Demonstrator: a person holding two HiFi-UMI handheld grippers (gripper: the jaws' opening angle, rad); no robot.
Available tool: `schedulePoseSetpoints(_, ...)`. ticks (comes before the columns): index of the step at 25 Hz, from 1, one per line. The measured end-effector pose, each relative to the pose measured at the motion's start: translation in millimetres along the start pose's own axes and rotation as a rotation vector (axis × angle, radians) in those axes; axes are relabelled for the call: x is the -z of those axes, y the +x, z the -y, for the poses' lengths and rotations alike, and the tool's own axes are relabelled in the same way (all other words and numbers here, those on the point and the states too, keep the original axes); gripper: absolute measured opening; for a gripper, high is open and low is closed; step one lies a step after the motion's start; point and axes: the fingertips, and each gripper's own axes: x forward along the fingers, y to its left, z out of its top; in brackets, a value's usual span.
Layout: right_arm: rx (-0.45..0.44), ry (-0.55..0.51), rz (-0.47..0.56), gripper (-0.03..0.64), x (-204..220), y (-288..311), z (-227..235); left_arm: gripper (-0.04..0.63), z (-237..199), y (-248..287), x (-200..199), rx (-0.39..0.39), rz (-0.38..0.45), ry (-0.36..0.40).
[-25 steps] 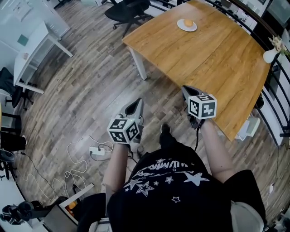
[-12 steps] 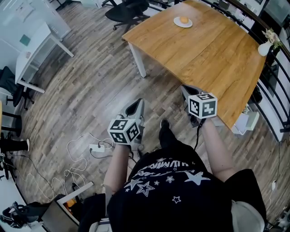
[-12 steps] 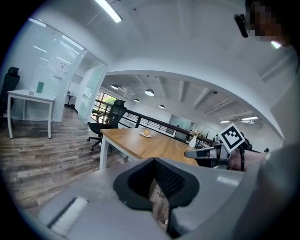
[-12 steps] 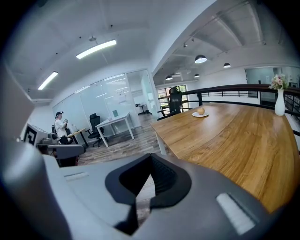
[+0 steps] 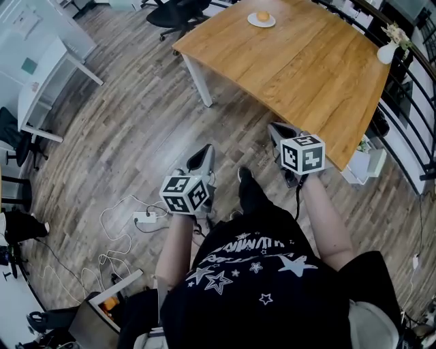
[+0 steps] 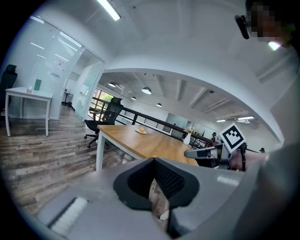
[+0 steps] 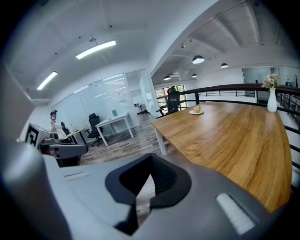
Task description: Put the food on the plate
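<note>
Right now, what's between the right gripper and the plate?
Only bare table up to the plate; the vase stands off to the side. Shows in the right gripper view and head view.

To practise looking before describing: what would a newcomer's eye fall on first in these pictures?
A big wooden table fills the head view's upper right, a white plate with orange food at its far end. Nearer the person, the left gripper and right gripper stand shut and empty, each bearing a checkered marker cube.
</note>
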Motion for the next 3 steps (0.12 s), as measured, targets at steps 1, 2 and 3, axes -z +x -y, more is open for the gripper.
schedulePoseSetpoints(1,0.002,0.000,0.002,0.002,0.3,-3.2,-1.0,0.000,2.3,-1.7,-1.0,0.003,0.002,0.002)
schedulePoseSetpoints(2,0.003,0.000,0.004,0.000,0.7,-6.0,-2.2,0.000,4.3,-3.4,-1.8,0.006,0.005,0.004)
schedulePoseSetpoints(3,0.005,0.000,0.006,0.002,1.1,-8.7,-3.4,0.000,6.1,-5.1,-2.5,0.008,0.007,0.007)
